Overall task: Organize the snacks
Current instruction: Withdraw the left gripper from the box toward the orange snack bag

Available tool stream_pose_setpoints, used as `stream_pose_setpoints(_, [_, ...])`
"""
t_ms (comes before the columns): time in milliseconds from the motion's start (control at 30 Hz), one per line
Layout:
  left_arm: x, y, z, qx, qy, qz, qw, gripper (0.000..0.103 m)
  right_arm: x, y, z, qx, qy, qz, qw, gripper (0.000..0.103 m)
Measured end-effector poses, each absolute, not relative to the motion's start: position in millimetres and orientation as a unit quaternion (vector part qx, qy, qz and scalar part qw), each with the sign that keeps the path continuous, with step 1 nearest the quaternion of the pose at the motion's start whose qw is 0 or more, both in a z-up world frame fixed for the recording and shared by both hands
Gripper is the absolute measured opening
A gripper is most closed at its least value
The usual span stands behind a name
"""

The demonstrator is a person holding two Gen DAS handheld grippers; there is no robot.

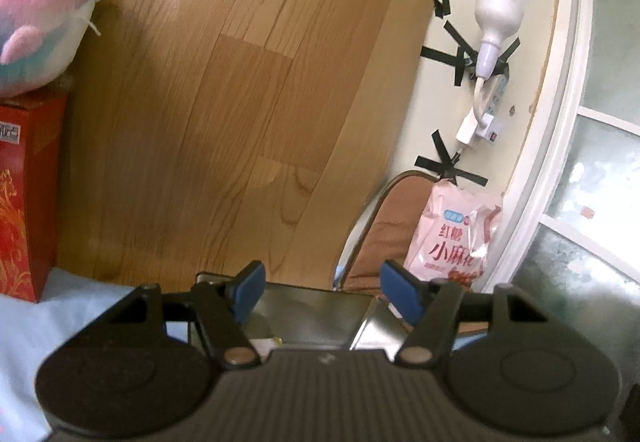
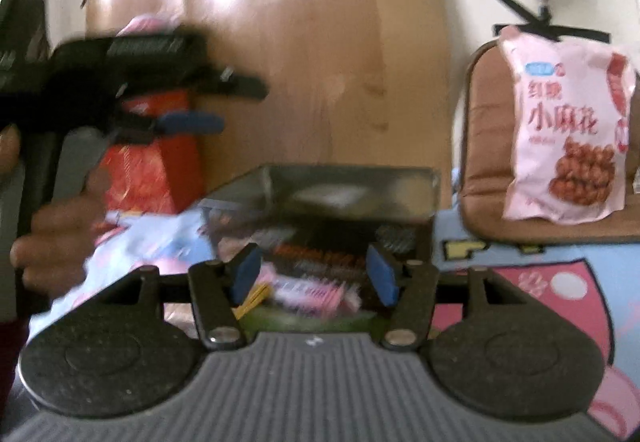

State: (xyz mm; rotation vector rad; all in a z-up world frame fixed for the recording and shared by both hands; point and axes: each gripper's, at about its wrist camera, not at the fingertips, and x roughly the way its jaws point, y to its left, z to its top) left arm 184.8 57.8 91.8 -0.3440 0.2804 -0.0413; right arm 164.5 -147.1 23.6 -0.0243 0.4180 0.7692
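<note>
Right wrist view is smeared with motion blur, so I read it with care. My right hand-held gripper [image 2: 314, 274] stands with its blue pads apart and nothing pressed between them, poised just above the open metal tin [image 2: 352, 182]. Inside the tin lie small wrapped snacks [image 2: 308, 290], pink and dark, too blurred to tell apart. Left of the tin, my left hand-held gripper [image 2: 192, 124] hangs in the air, gripped by a hand [image 2: 52, 234]; its own camera shows its pads spread and empty, with only the tin's rim beneath them. A pale blue and pink packet [image 2: 152, 242] lies against the tin's left side, under that hand. Right of the tin, a pink snack bag [image 2: 568, 138] leans upright on a brown chair cushion [image 2: 480, 210]. Behind the tin's left side stands a red box [image 2: 160, 170] with a plush toy [image 1: 44, 22] on top.

My worry: the tin looks crowded, and the pads could close on two wrappers at once, or on its thin wall, tipping it. The left gripper is near enough to be knocked if I swing leftward.
</note>
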Motion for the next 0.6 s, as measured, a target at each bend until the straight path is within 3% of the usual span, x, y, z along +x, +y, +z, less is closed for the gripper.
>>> stream_pose_setpoints(300, [177,61,102,-0.176,0.127,-0.024,0.976,0.066,142,-100,3,-0.097,0.243,0.425,0.867,0.075])
stream_pose_setpoints(600, [176,61,104,-0.175,0.133,-0.024,0.975,0.067,163,-95,-2,-0.076,0.278,0.409,0.866,0.083])
